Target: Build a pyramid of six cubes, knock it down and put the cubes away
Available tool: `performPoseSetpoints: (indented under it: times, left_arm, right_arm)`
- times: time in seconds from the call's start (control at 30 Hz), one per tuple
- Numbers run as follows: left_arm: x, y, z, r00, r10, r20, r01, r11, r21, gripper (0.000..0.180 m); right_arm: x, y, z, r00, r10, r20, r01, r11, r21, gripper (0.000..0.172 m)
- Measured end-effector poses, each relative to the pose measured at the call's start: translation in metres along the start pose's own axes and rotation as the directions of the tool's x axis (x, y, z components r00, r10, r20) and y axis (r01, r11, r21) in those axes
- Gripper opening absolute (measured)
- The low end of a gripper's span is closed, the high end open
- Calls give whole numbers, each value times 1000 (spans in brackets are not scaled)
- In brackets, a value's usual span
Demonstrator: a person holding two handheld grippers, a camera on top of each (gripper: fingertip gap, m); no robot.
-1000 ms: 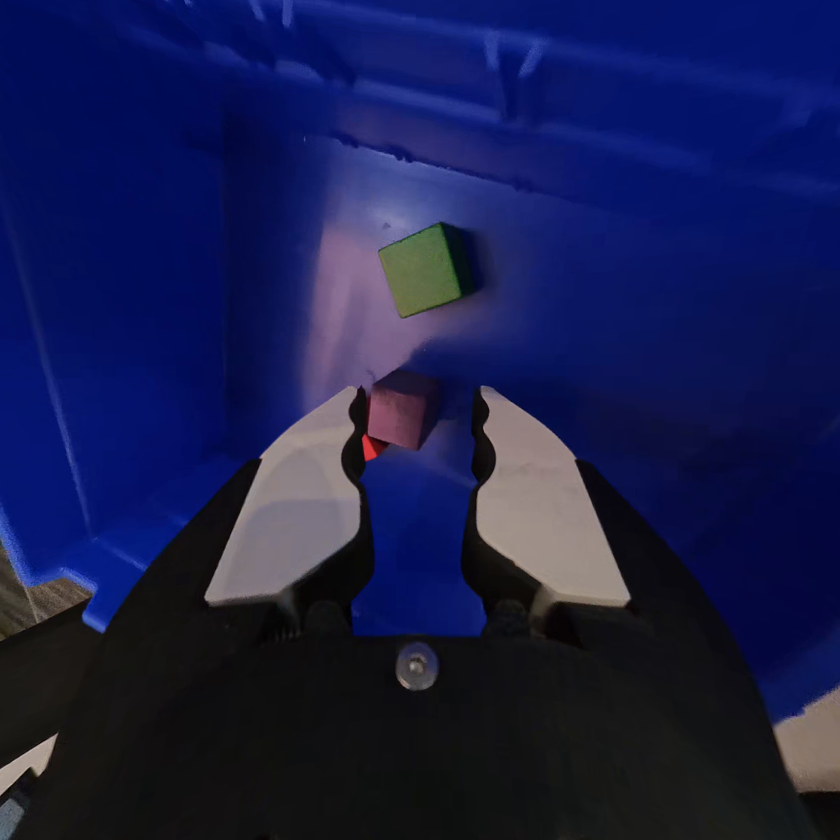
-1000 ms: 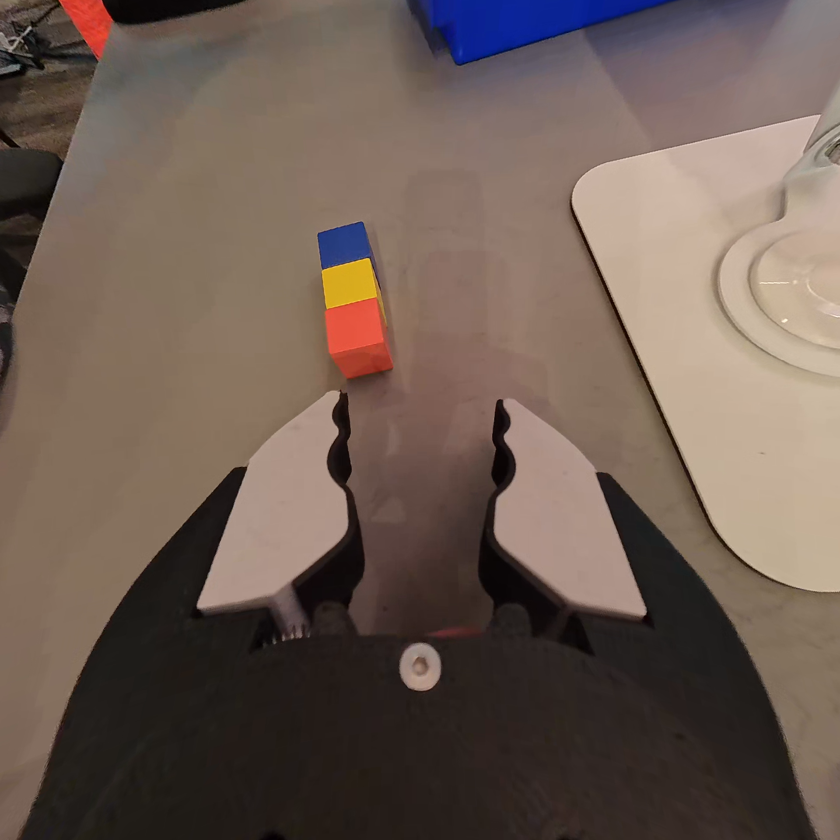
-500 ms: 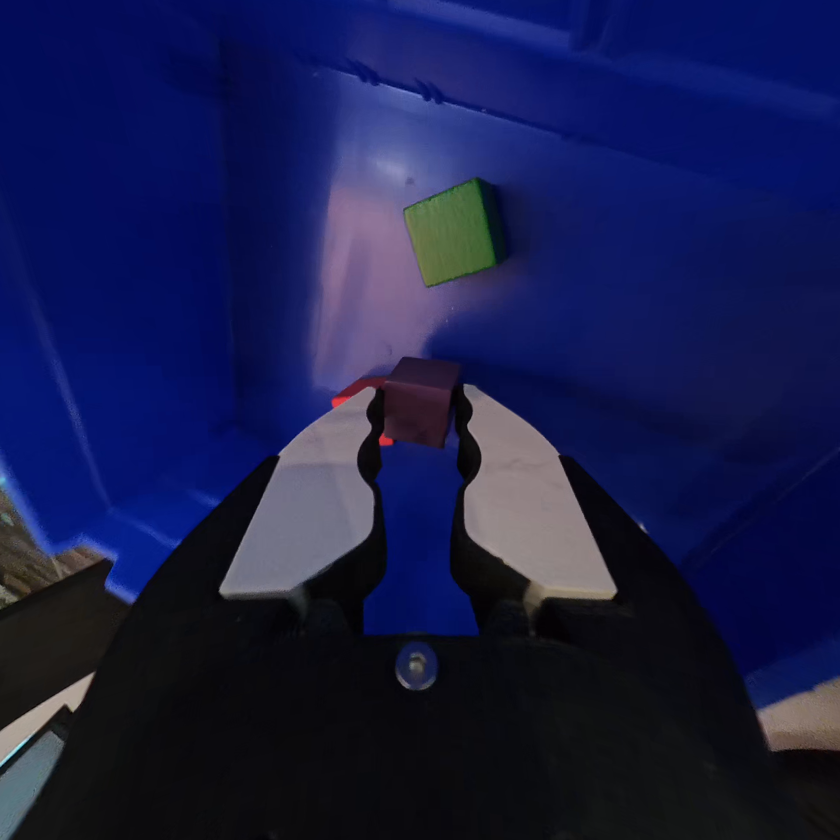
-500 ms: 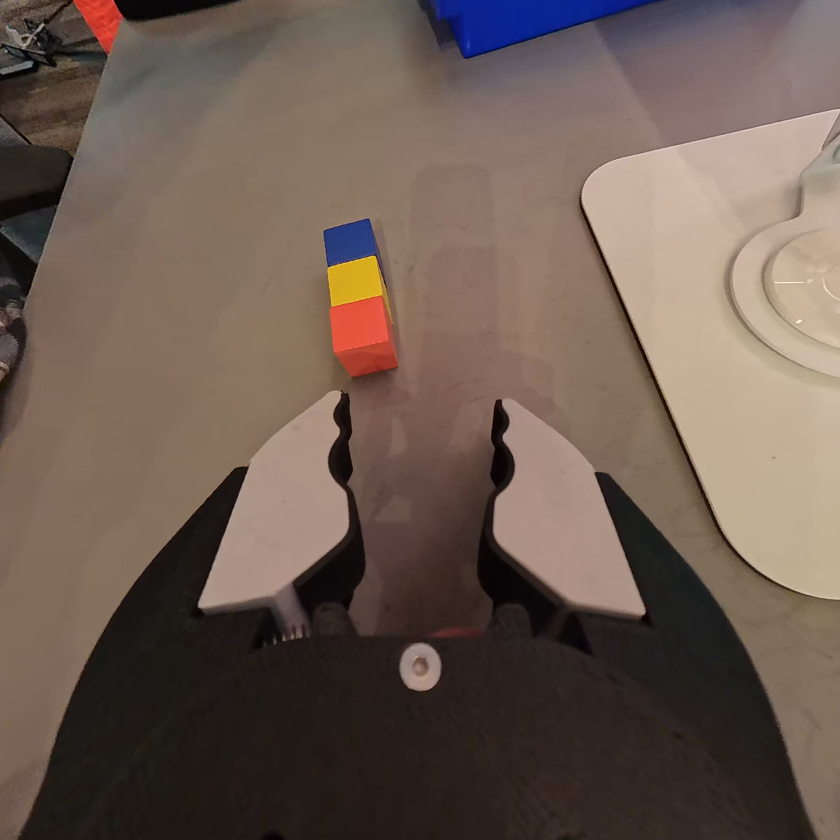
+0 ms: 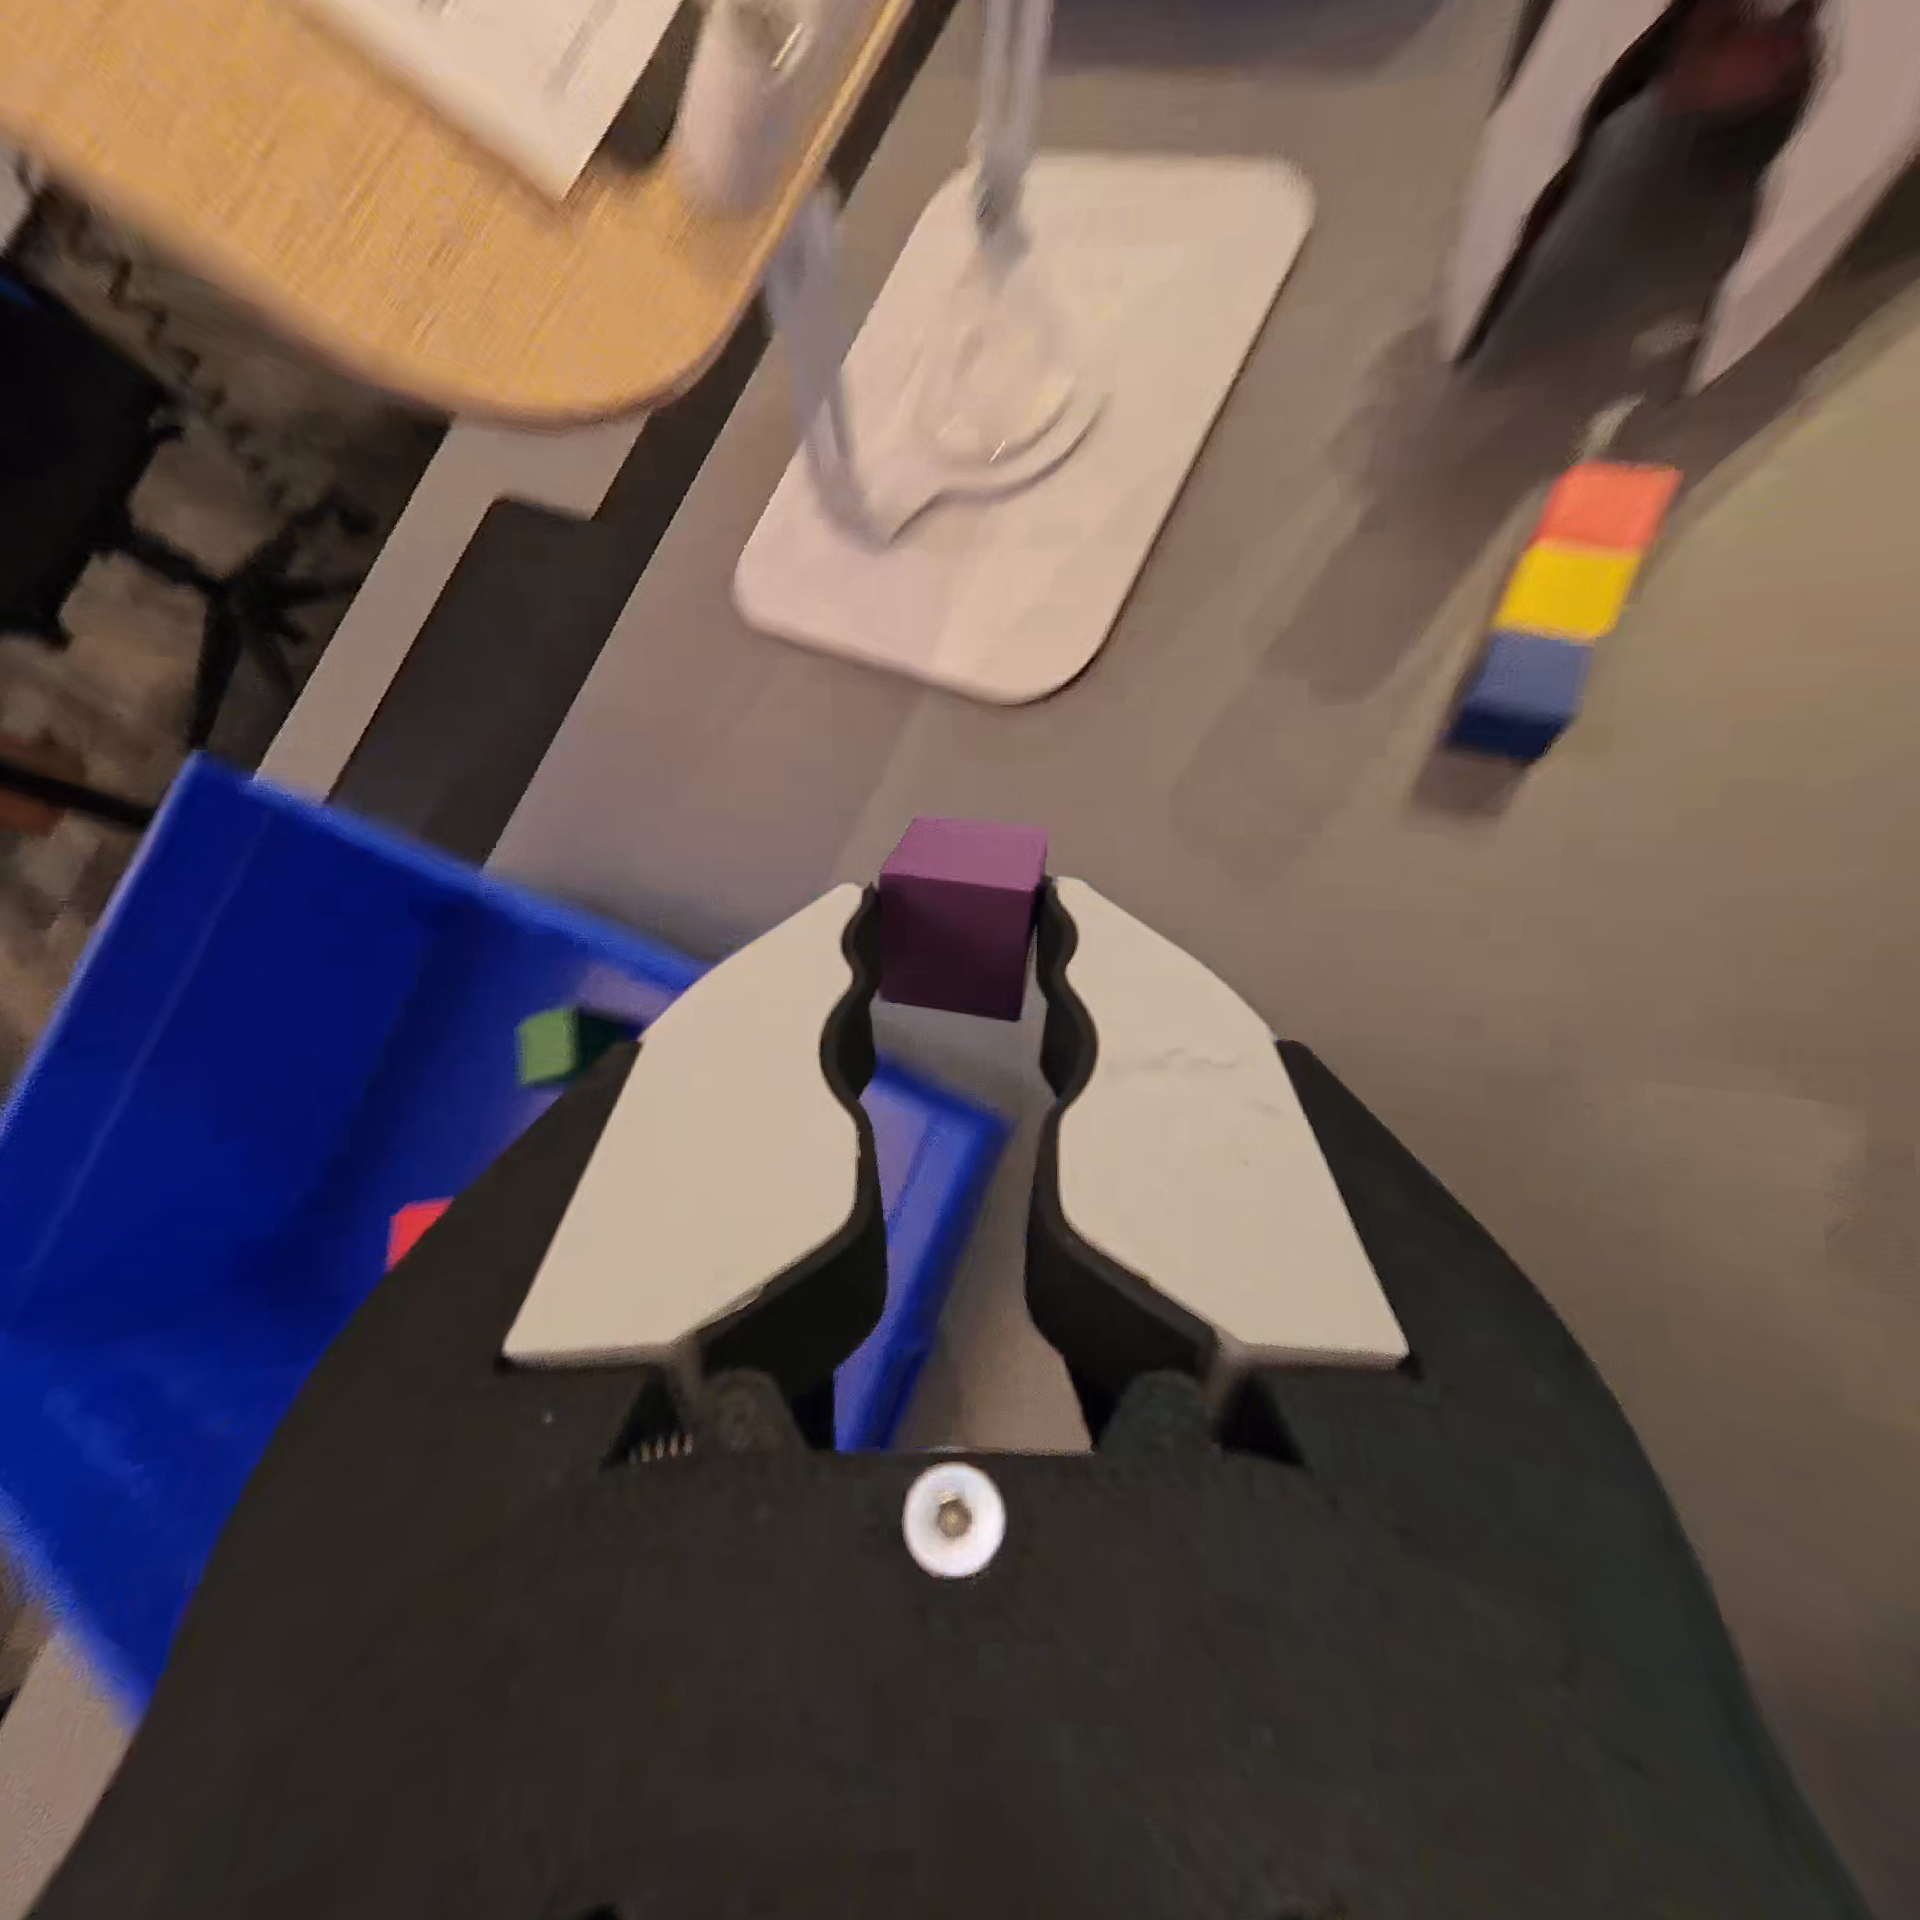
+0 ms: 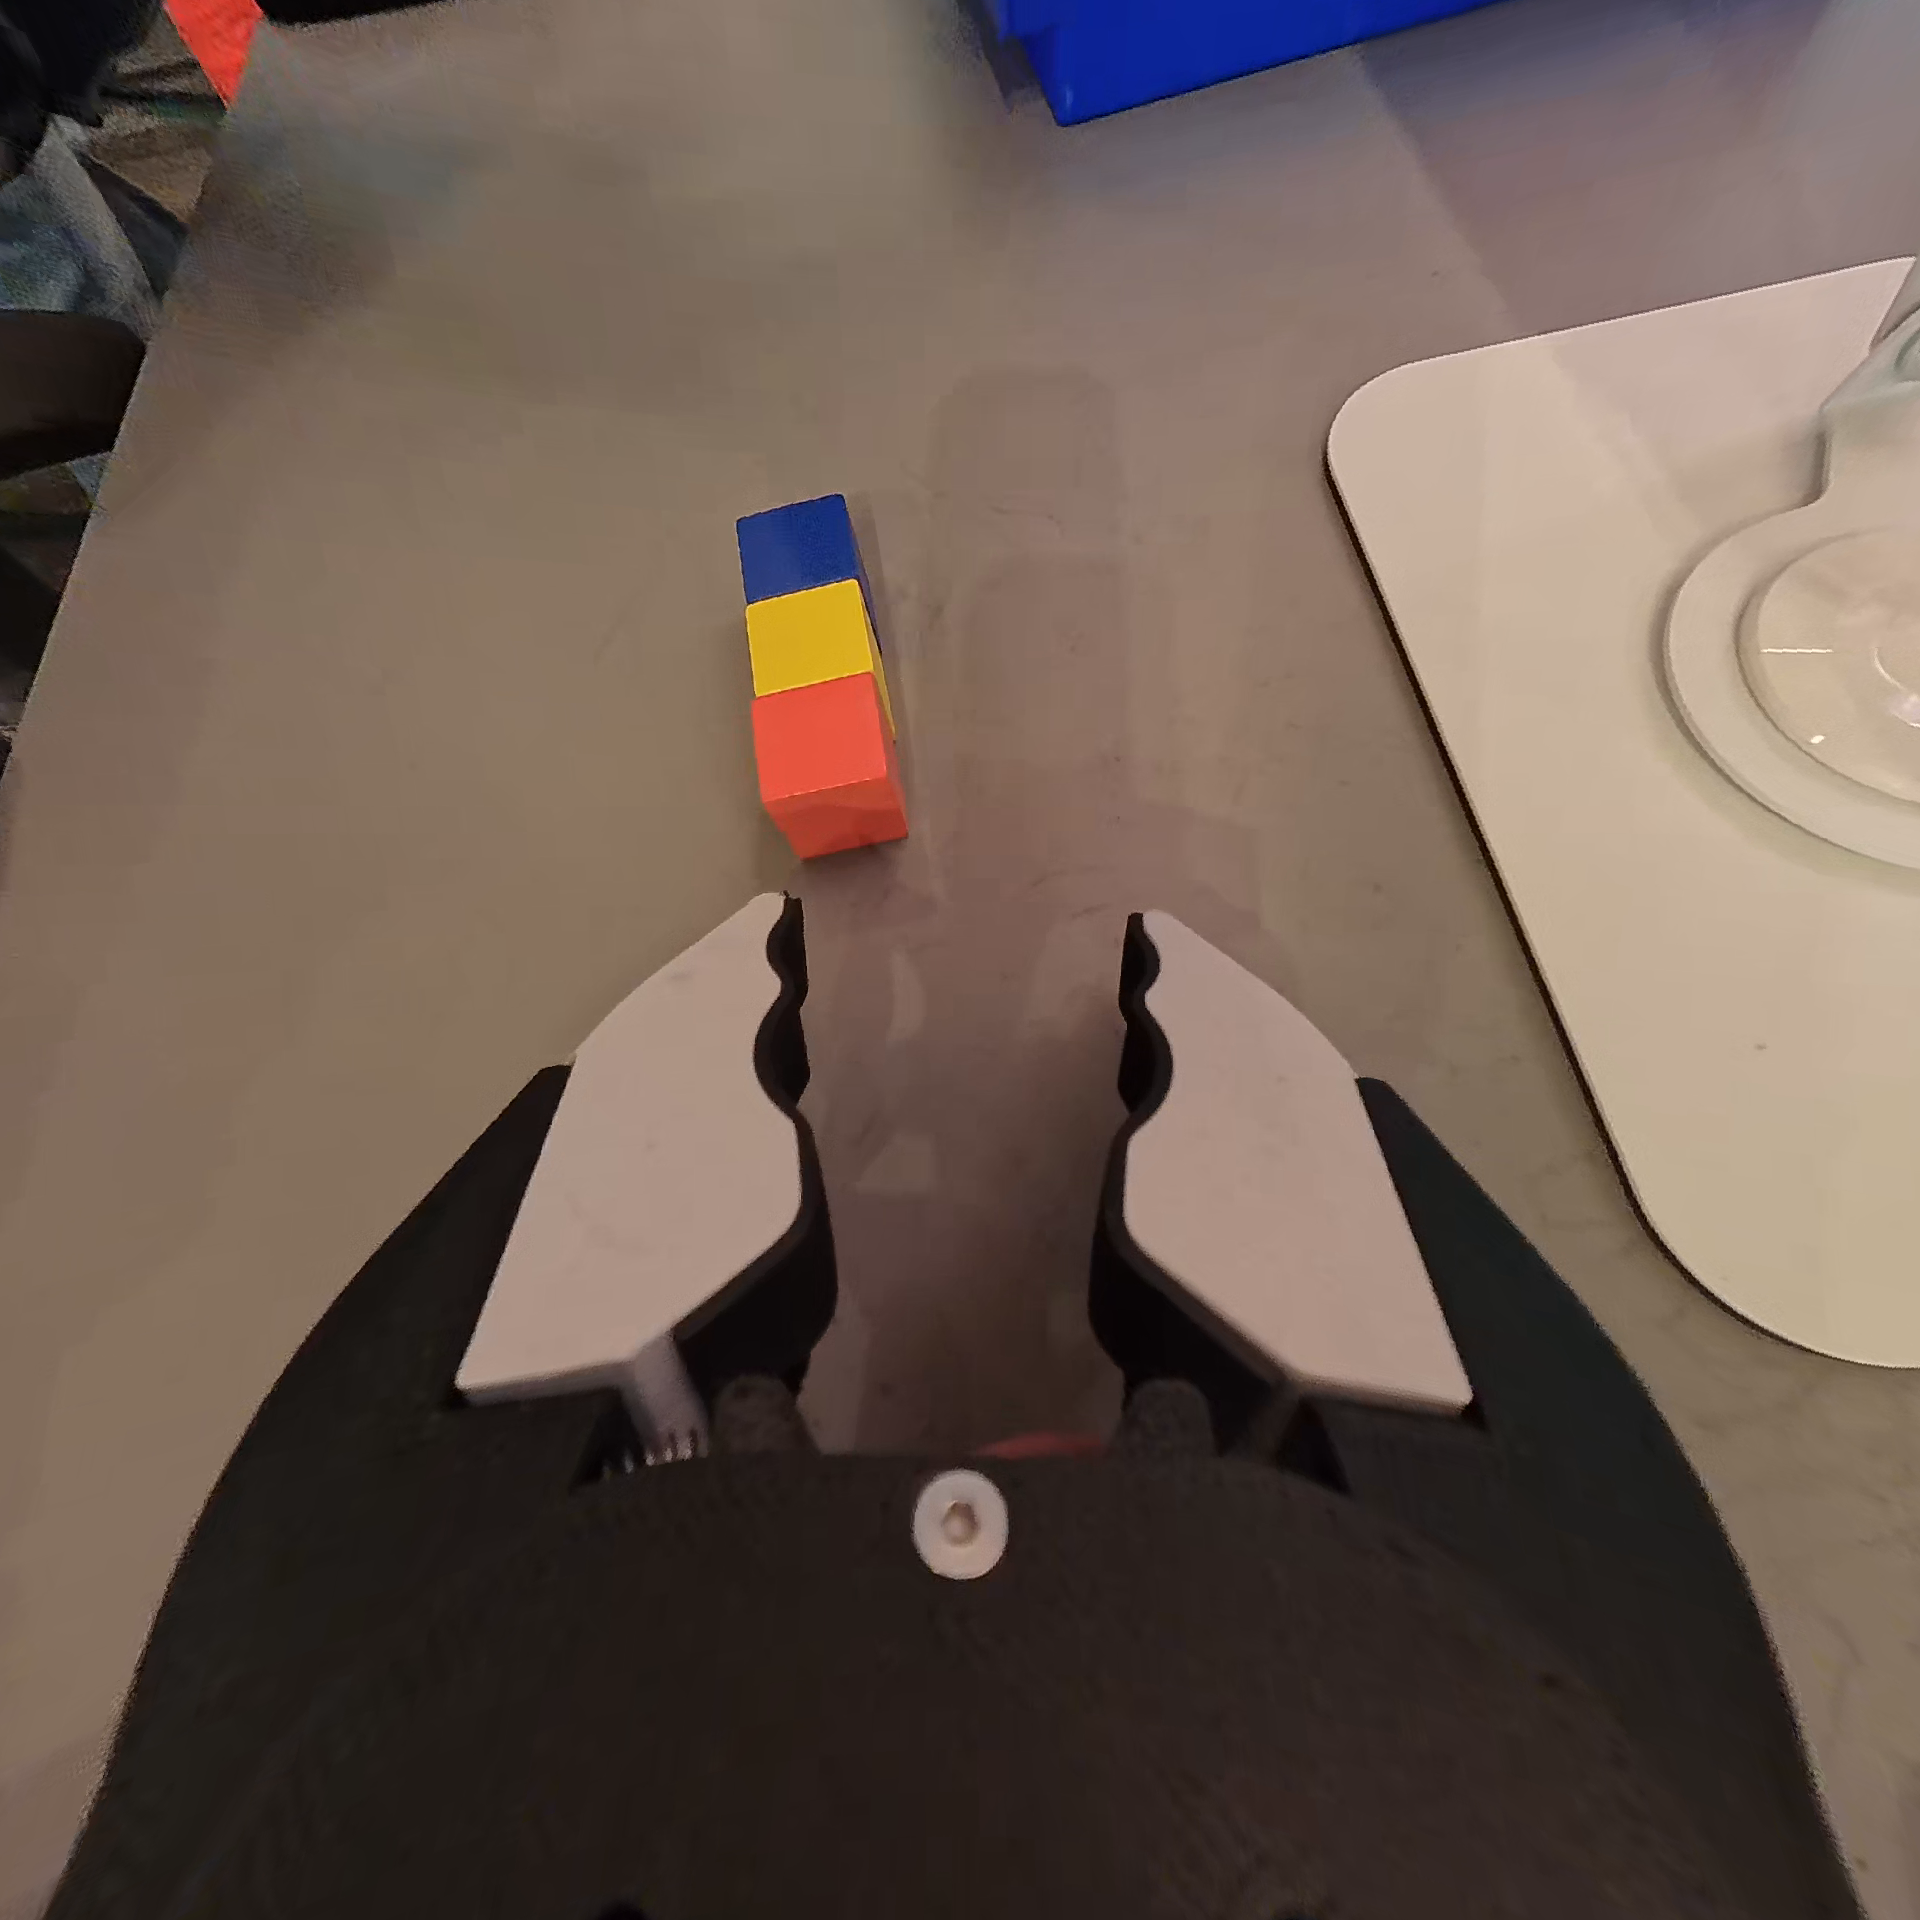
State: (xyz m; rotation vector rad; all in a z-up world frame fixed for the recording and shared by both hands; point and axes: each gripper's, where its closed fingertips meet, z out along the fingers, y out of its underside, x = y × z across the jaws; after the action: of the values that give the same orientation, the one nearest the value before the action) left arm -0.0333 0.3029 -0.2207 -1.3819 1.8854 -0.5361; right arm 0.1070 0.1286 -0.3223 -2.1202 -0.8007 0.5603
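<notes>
My left gripper (image 5: 958, 902) is shut on a purple cube (image 5: 958, 920) and holds it in the air over the corner of the blue bin (image 5: 239, 1039). A green cube (image 5: 548, 1046) and a red cube (image 5: 416, 1226) lie inside that bin. On the grey table (image 6: 468, 520) a row of three touching cubes stands: orange (image 6: 826, 753), yellow (image 6: 810, 636), blue (image 6: 798, 548). The row also shows in the left wrist view, with its orange cube (image 5: 1608, 506) farthest. My right gripper (image 6: 961, 909) is open and empty, just short of the orange cube and to its right.
A white base plate (image 6: 1662, 727) with a clear glass stand (image 6: 1829, 686) lies right of the cubes. The blue bin's corner (image 6: 1195, 52) is at the far table edge. A wooden tabletop (image 5: 364, 208) stands beyond the table. Something dark shows behind the cubes (image 5: 1662, 156). My hands' fingertips stand some 25 cm from each other.
My left gripper closed on the purple cube inside the bin, then lifted it out and swung toward the table. My right gripper stayed nearly still and open.
</notes>
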Motion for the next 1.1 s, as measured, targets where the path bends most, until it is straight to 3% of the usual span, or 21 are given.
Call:
performPoseSetpoints:
  times: [0.23,0.4,0.73,1.1]
  left_arm:
    - [107,-59,35,974,-27,-224,86,962,258,28]
    - [143,-65,66,938,-48,-342,151,948,280,28]
    - [155,-47,99,929,-42,-367,129,968,215,28]
    - [156,-39,102,922,-34,-385,125,969,212,27]
  right_arm:
    - [1,0,-1,1000,-2,-6,2,1000,5,58]
    - [0,0,0,1000,-5,-4,5,1000,2,58]
    - [0,1,1,1000,-4,6,4,1000,-3,58]
    - [0,1,1,1000,1,11,-1,1000,-2,58]
